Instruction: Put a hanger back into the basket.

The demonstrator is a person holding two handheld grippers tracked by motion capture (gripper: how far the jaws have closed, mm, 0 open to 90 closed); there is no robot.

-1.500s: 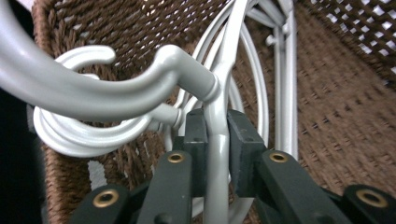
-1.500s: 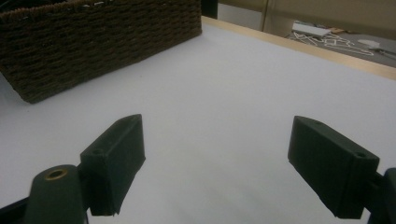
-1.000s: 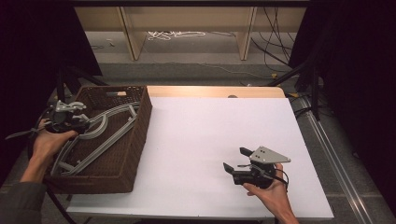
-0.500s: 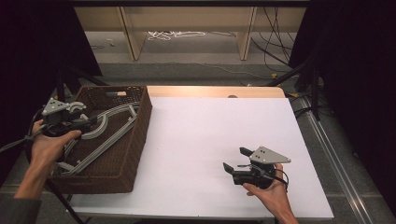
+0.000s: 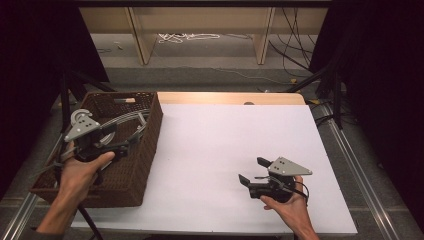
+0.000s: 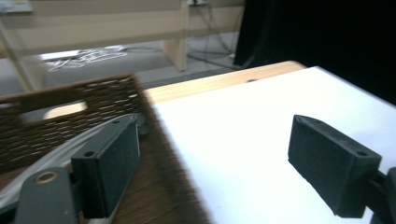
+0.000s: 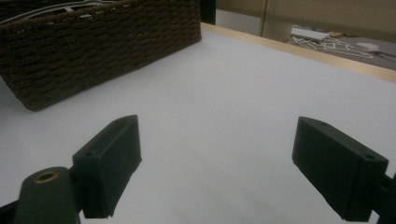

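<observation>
A dark wicker basket (image 5: 135, 165) sits at the nine o'clock side of the white bench (image 5: 220, 150), and grey metal frame pieces (image 5: 125, 119) lie inside it, leaning toward its far wall. The left gripper (image 5: 131, 145) is held above the basket's right rim, pointing toward three o'clock; in the left gripper view its jaws are spread wide with nothing between them, one over the basket's inside and the other over the white surface. A grey strip of the frame shows just behind the near jaw there. The right gripper (image 5: 253, 171) rests low at about five o'clock on the bench, well apart from the basket, aimed toward ten o'clock. The right gripper view shows its jaws released and empty too, bare bench between them, the basket's woven side beyond.
</observation>
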